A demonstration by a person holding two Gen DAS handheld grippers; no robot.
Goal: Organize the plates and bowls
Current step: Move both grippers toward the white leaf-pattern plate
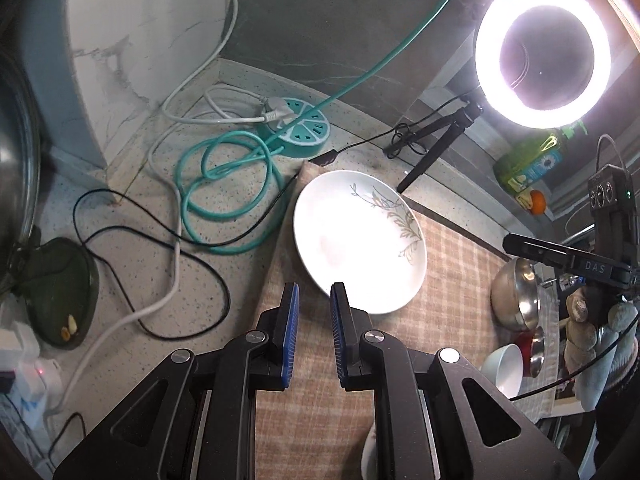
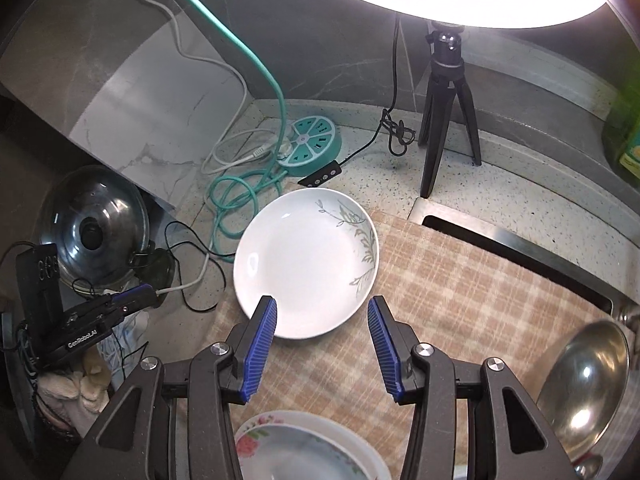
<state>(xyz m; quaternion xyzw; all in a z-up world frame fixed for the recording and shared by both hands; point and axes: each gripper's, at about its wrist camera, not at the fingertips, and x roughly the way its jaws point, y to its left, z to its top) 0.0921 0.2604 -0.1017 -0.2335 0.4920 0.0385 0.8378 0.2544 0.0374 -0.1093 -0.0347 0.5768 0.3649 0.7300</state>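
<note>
White plate [image 2: 306,264] lies flat on checked cloth [image 2: 460,300] on the worktop, at 12 o'clock from right gripper [image 2: 322,314]; jaws apart, empty. Left gripper [image 1: 315,294] nearly shut, empty. Best: lower over near rim, pinch the edge, avoid the cables [image 2: 228,196] at 10 o'clock.

The left gripper [image 1: 315,294] fills the lower centre of its own frame, tilted downward, blue-padded jaws drawn near each other with only a narrow gap and nothing between. The right gripper [image 2: 322,310], likewise angled downward, holds its jaws parted and empty.
</note>
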